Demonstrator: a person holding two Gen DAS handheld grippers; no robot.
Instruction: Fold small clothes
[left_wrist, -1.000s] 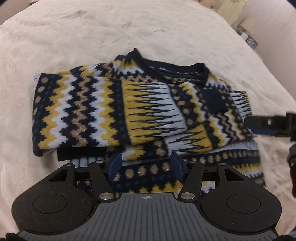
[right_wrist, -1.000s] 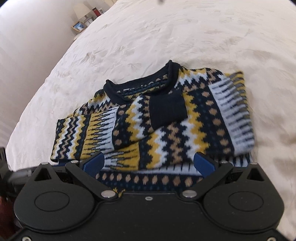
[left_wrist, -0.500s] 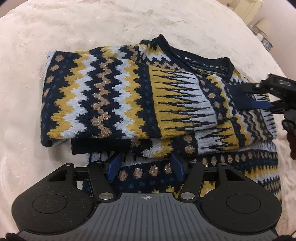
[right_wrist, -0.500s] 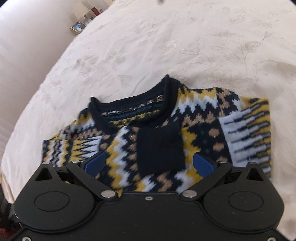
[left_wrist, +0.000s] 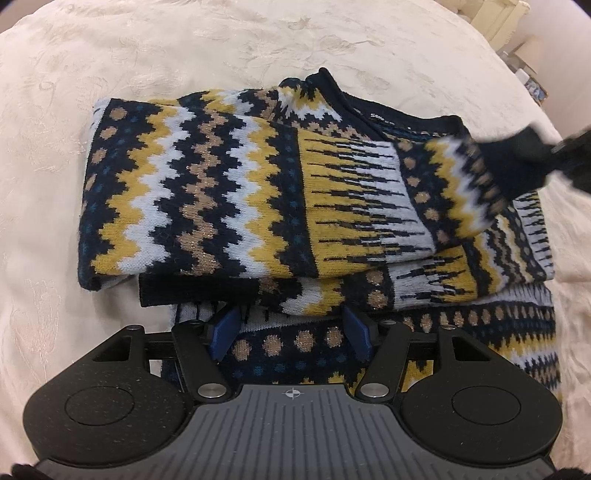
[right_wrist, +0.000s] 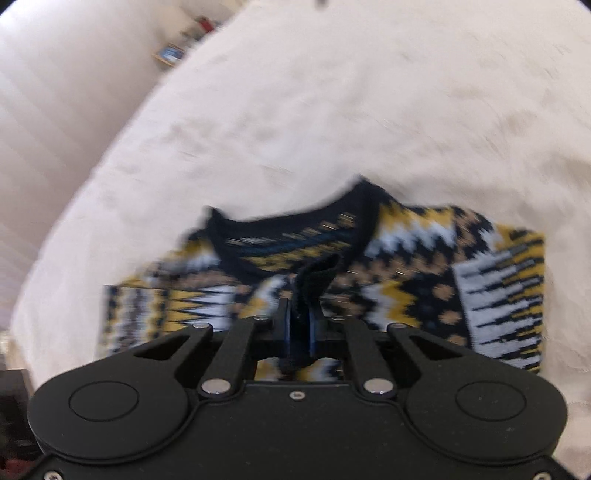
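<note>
Partly folded sweater (left_wrist: 258, 192), zigzag-patterned, navy-cuffed.

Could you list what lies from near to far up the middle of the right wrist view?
Right gripper, jaws just closed on the dark sleeve cuff → sweater collar → cream bedspread.
</note>
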